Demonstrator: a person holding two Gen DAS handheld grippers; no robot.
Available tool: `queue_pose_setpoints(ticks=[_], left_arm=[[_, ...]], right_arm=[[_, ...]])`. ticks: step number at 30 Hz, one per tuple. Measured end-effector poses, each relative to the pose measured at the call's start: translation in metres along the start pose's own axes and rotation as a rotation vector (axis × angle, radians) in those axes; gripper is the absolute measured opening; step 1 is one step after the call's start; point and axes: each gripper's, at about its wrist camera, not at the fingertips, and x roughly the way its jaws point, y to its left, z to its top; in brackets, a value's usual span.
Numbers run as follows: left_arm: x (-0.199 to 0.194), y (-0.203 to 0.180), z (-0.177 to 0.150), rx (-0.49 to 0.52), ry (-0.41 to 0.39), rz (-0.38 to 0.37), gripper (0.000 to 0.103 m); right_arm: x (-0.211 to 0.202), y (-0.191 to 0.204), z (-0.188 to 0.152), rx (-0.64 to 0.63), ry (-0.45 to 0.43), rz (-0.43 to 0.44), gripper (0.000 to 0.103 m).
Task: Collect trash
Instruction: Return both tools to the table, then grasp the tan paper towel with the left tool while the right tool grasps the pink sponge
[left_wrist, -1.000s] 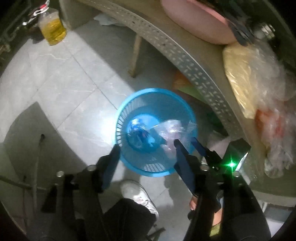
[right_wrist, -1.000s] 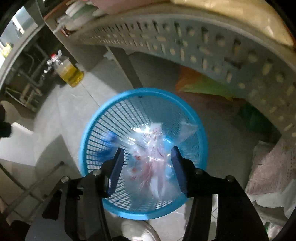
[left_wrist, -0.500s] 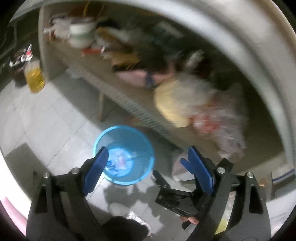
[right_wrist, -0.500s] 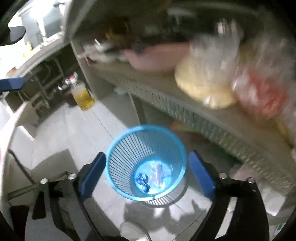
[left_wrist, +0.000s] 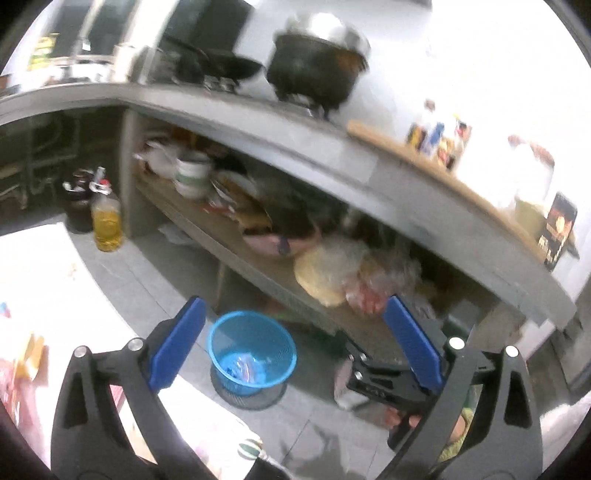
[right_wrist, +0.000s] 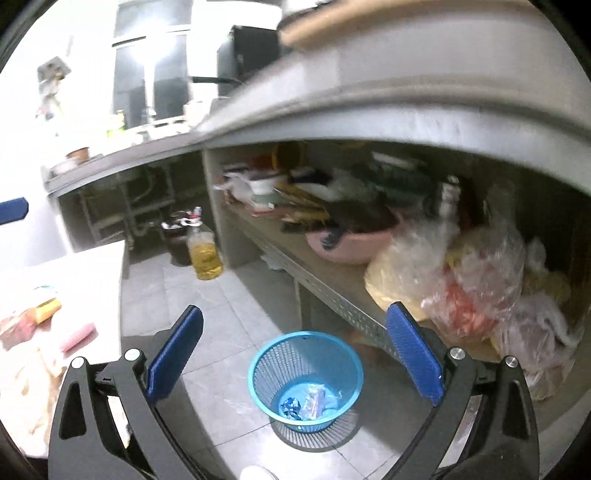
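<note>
A blue mesh basket (left_wrist: 218, 350) (right_wrist: 264, 369) stands on the tiled floor below both grippers. In its bottom lie a clear plastic bag and a blue wrapper (left_wrist: 242, 367) (right_wrist: 314, 400). My left gripper (left_wrist: 294, 299) hangs high above the basket, its jaws opening wide with nothing between them. My right gripper (right_wrist: 295, 306) is also high over the basket, open and empty. Its black body (left_wrist: 380, 380) shows in the left wrist view with a hand under it. One blue finger of the left gripper (right_wrist: 13, 210) pokes in at the left edge of the right wrist view.
A grey counter (left_wrist: 332, 147) with a black pot (left_wrist: 317, 74) runs above a low shelf (right_wrist: 332, 291) holding plastic bags (right_wrist: 461, 280) and a pink basin (right_wrist: 351, 243). An oil bottle (right_wrist: 205, 254) stands on the floor. A white table (right_wrist: 81, 273) with wrappers is at left.
Both grippers rose and drew back from the basket. The right one let go of the clear bag, which now lies inside. Both jaws spread wider.
</note>
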Motion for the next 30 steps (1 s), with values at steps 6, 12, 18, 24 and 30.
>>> queue_pose_setpoints(ticks=[6, 12, 18, 24, 30], left_arm=[[-0.043, 0.011, -0.014, -0.088, -0.065, 0.058, 0.094], [-0.076, 0.038, -0.037, -0.176, -0.084, 0.076, 0.094], [-0.107, 0.051, -0.064, -0.138, -0.095, 0.214, 0.094], [-0.130, 0.062, -0.101, -0.059, -0.041, 0.324, 0.094], [-0.107, 0.075, -0.131, -0.001, 0.060, 0.396, 0.094]], right_arm=[[-0.038, 0.029, 0.004, -0.060, -0.029, 0.100, 0.097], [-0.054, 0.057, 0.009, -0.117, -0.036, 0.159, 0.097], [-0.062, 0.074, 0.012, -0.131, -0.028, 0.230, 0.097], [-0.051, 0.096, 0.009, -0.096, 0.075, 0.479, 0.096], [-0.028, 0.128, -0.003, -0.072, 0.214, 0.629, 0.096]])
